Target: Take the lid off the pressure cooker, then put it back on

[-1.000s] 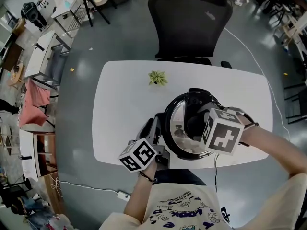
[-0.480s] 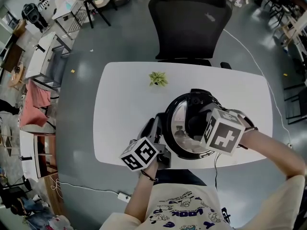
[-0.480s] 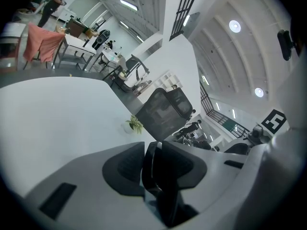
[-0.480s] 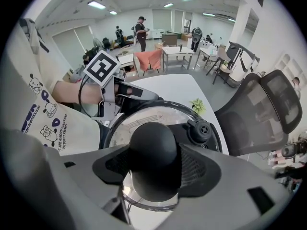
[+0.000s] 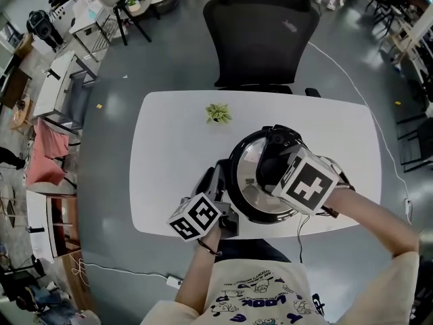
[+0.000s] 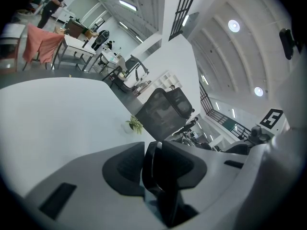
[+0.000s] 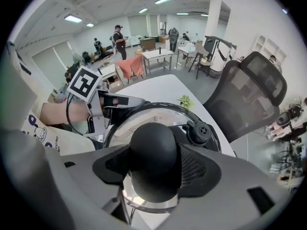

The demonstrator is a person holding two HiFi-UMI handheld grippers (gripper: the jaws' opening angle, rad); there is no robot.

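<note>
The pressure cooker (image 5: 235, 181) stands on the white table (image 5: 169, 147) near its front edge, with its steel lid (image 5: 250, 164) on it. The lid's round black knob (image 7: 154, 152) sits between the pads of my right gripper (image 7: 154, 169), which points steeply down and is shut on it. A black valve (image 7: 199, 128) stands on the lid beyond the knob. At the cooker's left side, my left gripper (image 5: 220, 189) is shut on the black side handle (image 6: 153, 164). In the right gripper view the left gripper (image 7: 112, 102) shows at the lid's far rim.
A small green plant (image 5: 218, 112) lies on the table behind the cooker. A black office chair (image 5: 260, 32) stands at the table's far side. A cable (image 5: 300, 232) hangs off the near edge. Desks and people are far off in the room.
The right gripper's marker cube has rolled about the knob, with its jaws still on it. The left gripper and the cooker stay in place.
</note>
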